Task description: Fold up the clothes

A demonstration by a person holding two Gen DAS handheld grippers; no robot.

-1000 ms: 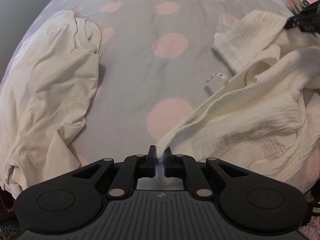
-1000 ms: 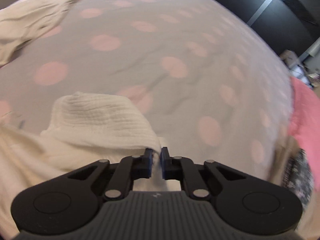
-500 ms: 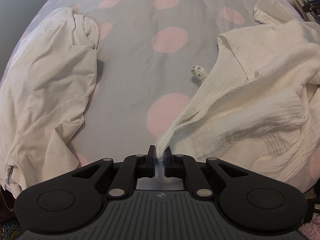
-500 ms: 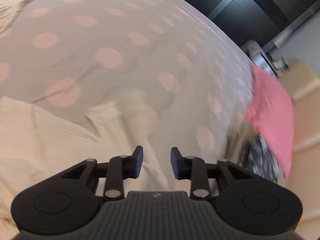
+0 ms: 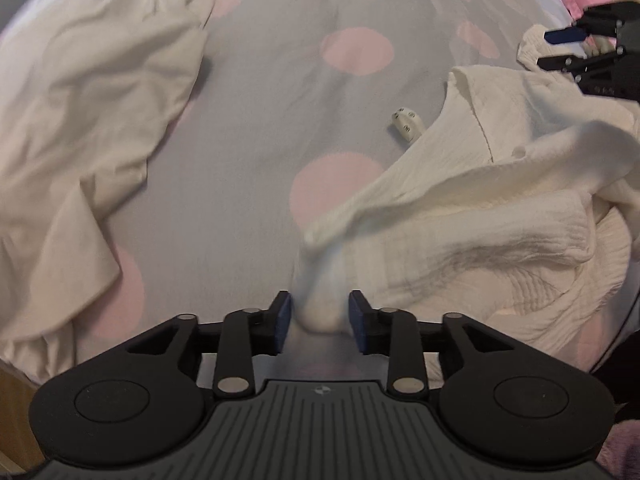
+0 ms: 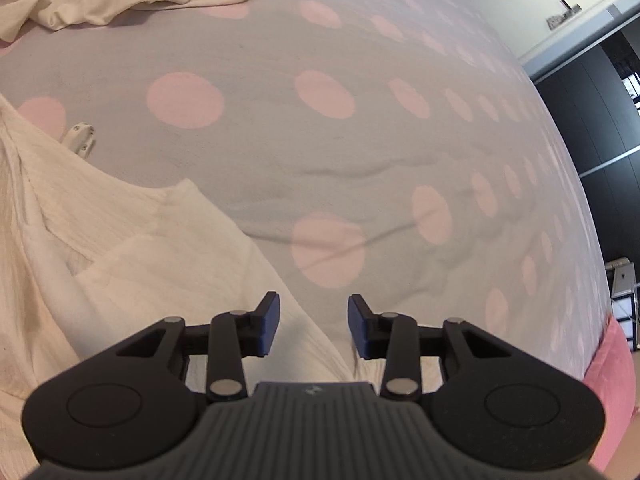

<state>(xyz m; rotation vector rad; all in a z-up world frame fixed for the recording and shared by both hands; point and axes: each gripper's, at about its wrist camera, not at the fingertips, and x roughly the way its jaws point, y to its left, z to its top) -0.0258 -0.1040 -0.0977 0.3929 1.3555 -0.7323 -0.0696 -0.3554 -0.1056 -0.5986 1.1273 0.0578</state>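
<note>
Crinkled gauze shirt lies rumpled between just-opened left gripper jaws.

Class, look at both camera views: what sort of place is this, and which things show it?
Probably a bedroom: clothes lie on a polka-dot bedsheet covering a wide soft surface, a pink pillow sits at its edge, and dark wardrobe-like doors stand behind.

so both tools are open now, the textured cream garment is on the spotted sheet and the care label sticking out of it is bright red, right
Not quite: the care label is white with small dark print, not red, as the left wrist view shows. The rest holds: the left tool and right tool have just been opening and stand open, a corner of the textured cream garment loose between the left pads, on the spotted sheet.
</note>
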